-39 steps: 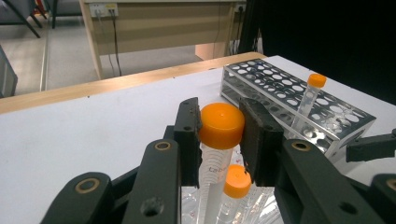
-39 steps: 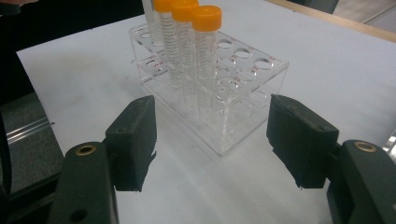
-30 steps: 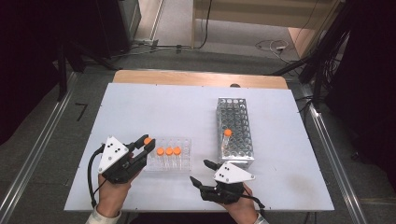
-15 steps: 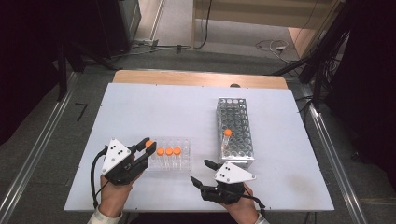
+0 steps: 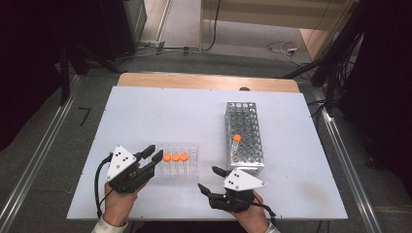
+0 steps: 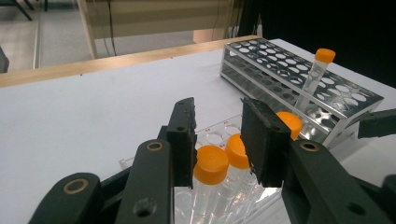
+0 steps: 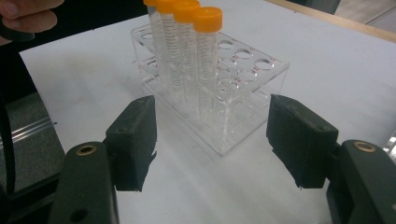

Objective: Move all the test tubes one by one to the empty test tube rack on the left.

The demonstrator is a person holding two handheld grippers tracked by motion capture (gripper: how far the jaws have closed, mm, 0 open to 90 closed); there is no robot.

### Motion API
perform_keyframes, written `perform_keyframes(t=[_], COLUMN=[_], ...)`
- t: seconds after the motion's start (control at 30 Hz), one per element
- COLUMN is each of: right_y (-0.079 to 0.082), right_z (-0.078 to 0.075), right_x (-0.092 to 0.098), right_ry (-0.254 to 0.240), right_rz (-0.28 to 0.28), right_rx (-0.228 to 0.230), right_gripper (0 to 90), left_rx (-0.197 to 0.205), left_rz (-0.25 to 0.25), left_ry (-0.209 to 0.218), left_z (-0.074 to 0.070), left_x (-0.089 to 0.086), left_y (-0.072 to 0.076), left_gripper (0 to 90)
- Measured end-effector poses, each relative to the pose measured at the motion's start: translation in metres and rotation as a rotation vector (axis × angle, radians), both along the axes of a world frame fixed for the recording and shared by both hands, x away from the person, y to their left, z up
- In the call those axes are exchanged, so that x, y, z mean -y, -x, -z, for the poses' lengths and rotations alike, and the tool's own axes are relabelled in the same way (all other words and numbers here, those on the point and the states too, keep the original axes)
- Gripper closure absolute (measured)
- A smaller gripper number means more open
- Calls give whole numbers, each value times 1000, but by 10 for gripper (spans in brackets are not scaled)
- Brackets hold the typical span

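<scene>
Looking down from the high view, the white table (image 5: pixel 160 116) carries a clear acrylic tube rack (image 5: pixel 178 160) near its front edge and a metal wire rack (image 5: pixel 244 136) to the right of it, well apart. Three orange-capped tubes (image 5: pixel 175 158) stand in a row in the clear rack, and a single orange-capped tube (image 5: pixel 235 145) stands tilted in the metal rack. The left gripper (image 5: pixel 151 156) sits just left of the clear rack, its tips at the rack's left end; its jaws have just been opening a little and stand narrowly apart, with nothing pressed between them. The right gripper (image 5: pixel 210 179) rests near the table's front edge, below the metal rack, jaws apart and empty. No writing can be read on either rack from here.

From the left gripper view, the two black jaws rise on either side of the nearest orange caps (image 6: pixel 211 164), close to them but not pressing, so no tube is gripped. The metal rack (image 6: pixel 345 105) lies beyond at the right, its lone tube (image 6: pixel 315 74) leaning.

From the right gripper view, the jaws stand wide with bare table between them. The clear rack (image 7: pixel 238 93) stands ahead, four orange caps (image 7: pixel 207 18) in line. Small red marks beside its holes are too small to read. A hand (image 7: pixel 28 14) shows at the upper left corner.
</scene>
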State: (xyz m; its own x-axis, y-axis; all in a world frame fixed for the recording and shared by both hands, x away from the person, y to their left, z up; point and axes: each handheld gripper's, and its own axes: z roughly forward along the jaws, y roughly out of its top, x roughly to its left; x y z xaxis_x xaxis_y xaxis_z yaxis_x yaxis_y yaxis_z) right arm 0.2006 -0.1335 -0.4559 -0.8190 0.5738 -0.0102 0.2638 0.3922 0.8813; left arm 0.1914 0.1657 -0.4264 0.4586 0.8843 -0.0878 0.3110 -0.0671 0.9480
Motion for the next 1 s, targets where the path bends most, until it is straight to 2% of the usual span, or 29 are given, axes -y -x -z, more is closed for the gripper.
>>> perform_keyframes(t=[0.13, 0.33, 0.43, 1.0], right_y=[0, -1, -2, -17], right_z=[0, 0, 0, -5], right_x=[0, 1, 2, 18], right_ry=[1, 2, -2, -25], right_rz=[-1, 8, 15, 90], right_rx=[1, 1, 0, 11], right_gripper=[320, 319, 320, 322], left_rx=[-4, -4, -5, -5], left_rz=[5, 15, 12, -24], left_ry=[12, 66, 76, 67], left_z=[-1, -1, -1, -2], left_x=[-1, 0, 1, 0], left_y=[0, -1, -1, -2], left_gripper=[594, 356, 296, 209])
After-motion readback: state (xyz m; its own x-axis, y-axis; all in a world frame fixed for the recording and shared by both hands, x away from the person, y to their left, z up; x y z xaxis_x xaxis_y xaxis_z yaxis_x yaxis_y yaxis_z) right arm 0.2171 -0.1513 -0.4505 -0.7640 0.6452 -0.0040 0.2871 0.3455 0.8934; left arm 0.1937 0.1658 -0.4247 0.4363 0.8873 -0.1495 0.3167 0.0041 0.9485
